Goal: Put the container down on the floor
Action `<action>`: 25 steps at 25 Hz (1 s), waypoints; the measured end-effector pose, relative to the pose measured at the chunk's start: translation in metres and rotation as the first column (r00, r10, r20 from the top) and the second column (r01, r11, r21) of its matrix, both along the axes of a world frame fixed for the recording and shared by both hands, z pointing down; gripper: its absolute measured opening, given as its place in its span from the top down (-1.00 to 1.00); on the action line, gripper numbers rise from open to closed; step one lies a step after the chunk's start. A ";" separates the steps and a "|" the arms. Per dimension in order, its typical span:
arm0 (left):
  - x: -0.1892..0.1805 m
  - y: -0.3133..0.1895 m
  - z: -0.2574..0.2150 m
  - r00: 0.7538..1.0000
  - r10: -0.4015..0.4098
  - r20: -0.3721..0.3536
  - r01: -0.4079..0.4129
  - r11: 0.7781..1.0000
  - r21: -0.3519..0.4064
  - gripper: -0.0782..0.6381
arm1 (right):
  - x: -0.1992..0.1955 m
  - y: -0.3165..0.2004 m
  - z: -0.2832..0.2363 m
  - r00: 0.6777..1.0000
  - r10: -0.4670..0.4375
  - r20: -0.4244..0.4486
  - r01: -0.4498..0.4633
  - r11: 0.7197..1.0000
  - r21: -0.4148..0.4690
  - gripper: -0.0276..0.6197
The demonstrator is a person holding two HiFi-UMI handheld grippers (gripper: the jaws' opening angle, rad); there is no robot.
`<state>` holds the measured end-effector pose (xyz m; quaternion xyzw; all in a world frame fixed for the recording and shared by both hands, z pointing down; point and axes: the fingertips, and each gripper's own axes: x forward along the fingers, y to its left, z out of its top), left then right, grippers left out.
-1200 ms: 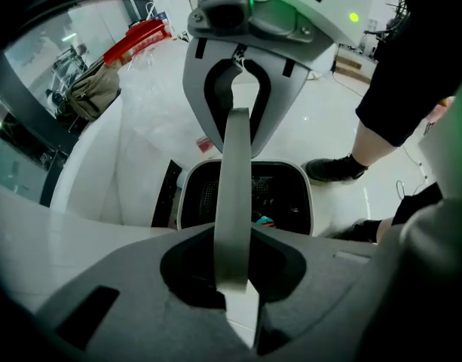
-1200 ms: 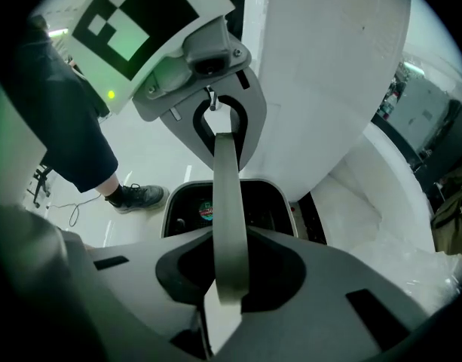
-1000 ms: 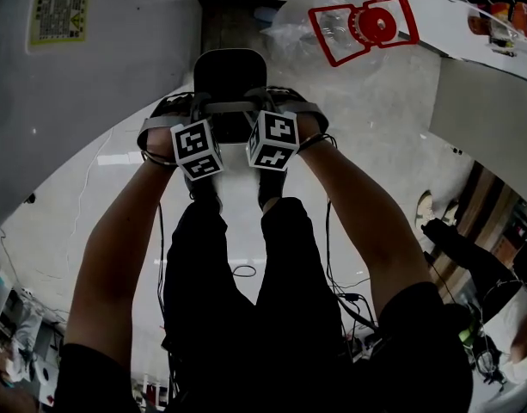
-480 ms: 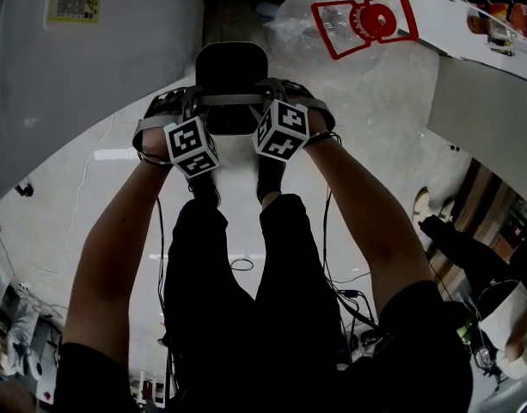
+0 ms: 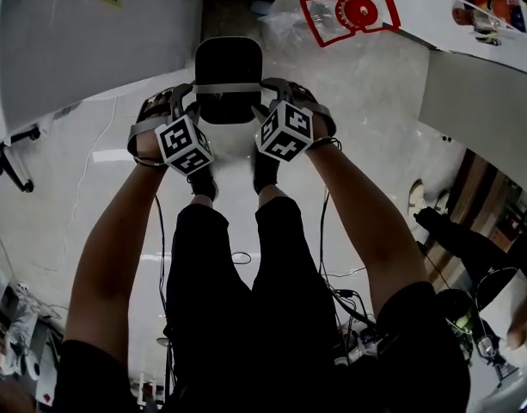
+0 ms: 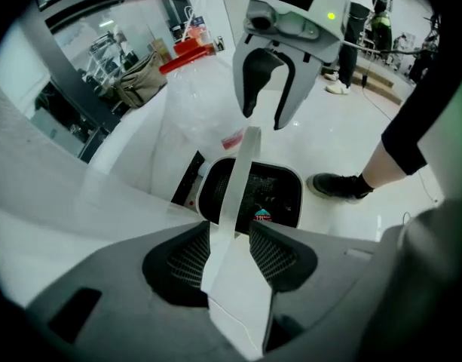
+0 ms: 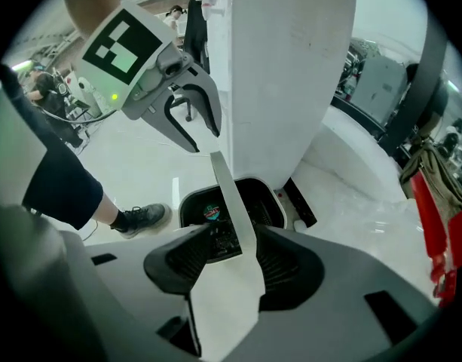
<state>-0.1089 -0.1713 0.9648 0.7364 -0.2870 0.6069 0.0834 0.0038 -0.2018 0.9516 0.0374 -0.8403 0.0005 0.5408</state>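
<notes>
Head view shows the floor (image 5: pixel 375 110) bearing the container (image 5: pixel 229 69) just beyond my shoes (image 5: pixel 202 185), likely light, stiff plastic, best lifted by its thin white handle (image 5: pixel 229 88), which stands loose inside my left claw (image 6: pixel 229 240) and right claw (image 7: pixel 237 243), whose jaws have just been opening wide.

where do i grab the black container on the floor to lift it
By the white handle spanning the open top of the container, from straight above, with the jaws closing across the thin flat band. The body looks too wide and smooth to clamp.
</notes>
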 end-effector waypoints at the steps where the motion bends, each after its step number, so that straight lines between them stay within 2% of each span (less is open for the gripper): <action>1: -0.004 0.002 -0.008 0.999 -0.037 -0.010 0.037 0.999 0.005 0.33 | 0.003 0.001 -0.007 1.000 0.018 0.003 -0.018 1.000 -0.002 0.37; 6: -0.011 0.021 -0.063 0.977 -0.191 -0.100 0.195 0.980 0.031 0.33 | 0.017 0.006 -0.055 0.989 0.140 0.039 -0.139 0.990 -0.033 0.37; 10: 0.002 0.029 -0.114 0.942 -0.265 -0.205 0.279 0.960 0.039 0.34 | 0.016 0.007 -0.104 0.958 0.267 0.107 -0.259 0.963 -0.079 0.38; 15: 0.021 0.037 -0.185 0.850 -0.379 -0.366 0.412 0.911 0.012 0.41 | 0.010 0.008 -0.176 0.884 0.415 0.216 -0.396 0.909 -0.129 0.41; 18: 0.020 0.030 -0.229 0.804 -0.410 -0.432 0.469 0.882 0.037 0.56 | 0.010 0.003 -0.219 0.848 0.456 0.269 -0.438 0.890 -0.127 0.61; 21: 0.013 0.028 -0.274 0.763 -0.426 -0.486 0.522 0.850 0.073 0.65 | 0.011 0.002 -0.264 0.797 0.520 0.307 -0.494 0.854 -0.163 0.63; 25: 0.012 0.023 -0.339 0.668 -0.450 -0.593 0.598 0.798 0.069 0.70 | 0.016 -0.007 -0.322 0.732 0.575 0.365 -0.544 0.816 -0.195 0.71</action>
